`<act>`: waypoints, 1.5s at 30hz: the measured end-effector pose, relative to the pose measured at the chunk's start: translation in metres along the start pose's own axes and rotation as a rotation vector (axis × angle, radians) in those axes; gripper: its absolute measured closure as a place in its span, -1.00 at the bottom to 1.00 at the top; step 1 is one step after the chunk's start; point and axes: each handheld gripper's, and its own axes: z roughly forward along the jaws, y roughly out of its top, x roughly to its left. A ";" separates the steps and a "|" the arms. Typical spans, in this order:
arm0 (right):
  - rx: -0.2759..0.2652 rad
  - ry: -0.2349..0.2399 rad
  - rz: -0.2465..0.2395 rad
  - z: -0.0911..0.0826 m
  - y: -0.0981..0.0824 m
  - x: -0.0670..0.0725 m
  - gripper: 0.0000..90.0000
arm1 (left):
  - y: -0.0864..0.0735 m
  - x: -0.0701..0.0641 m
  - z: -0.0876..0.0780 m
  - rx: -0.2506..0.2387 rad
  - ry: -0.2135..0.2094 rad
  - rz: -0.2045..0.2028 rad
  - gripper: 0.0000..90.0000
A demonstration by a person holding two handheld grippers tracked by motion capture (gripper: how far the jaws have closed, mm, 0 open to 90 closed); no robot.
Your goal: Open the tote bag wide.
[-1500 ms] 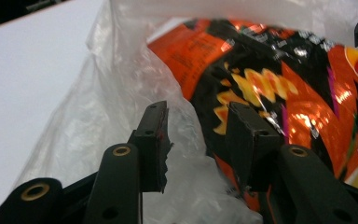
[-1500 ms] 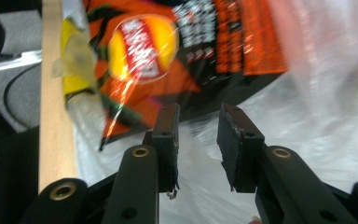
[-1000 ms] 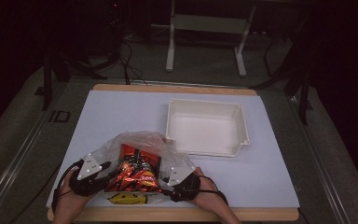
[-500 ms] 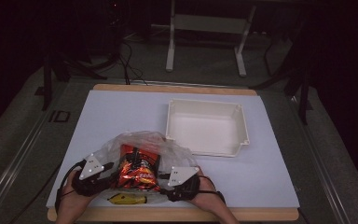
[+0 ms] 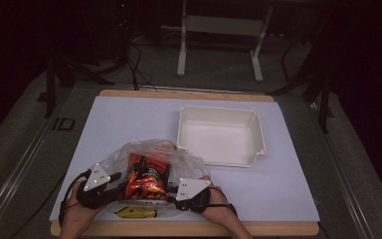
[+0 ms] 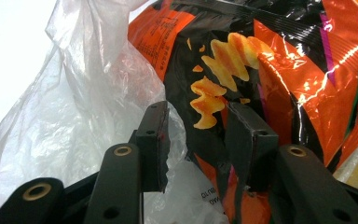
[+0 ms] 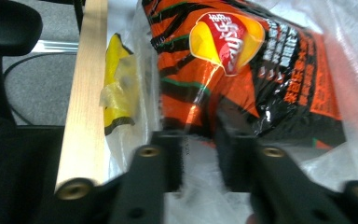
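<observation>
Near the front edge of the white-topped wooden counter [image 5: 129, 119], left to right: the left gripper [image 5: 110, 185] lies low at the left flank of a crumpled clear plastic bag [image 5: 151, 149]. Left gripper view: its jaws stand partly apart, thin film of the bag and the corner of the orange-and-black crisp packet [image 6: 279, 65] between them; the right-hand pad sits against the packet, the left-hand pad seems just clear of the film, so whether it truly clamps I cannot tell. Crisp packet [image 5: 146, 175] sits inside the clear bag, between the two grippers, tilted up off the counter. Just in front of it, by the wooden edge, lies a small yellow packet with black trim [image 5: 135, 212], also under film. Right gripper [image 5: 173, 191] at the bag's right flank; its jaws have just been closing, and in the right gripper view they stand narrow with bag film [image 7: 354, 51] and the packet's lower edge [image 7: 242, 84] between the pads; picture blurred, grip looks made on the film. Farther right and back, well apart from the bag's contents, an empty white rectangular plastic tray [image 5: 255, 130], its near-left corner close to the bag.
</observation>
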 end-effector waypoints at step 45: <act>-0.200 -0.025 0.215 -0.037 0.022 -0.049 0.98 | 0.043 -0.015 0.001 -0.229 -0.087 0.167 0.16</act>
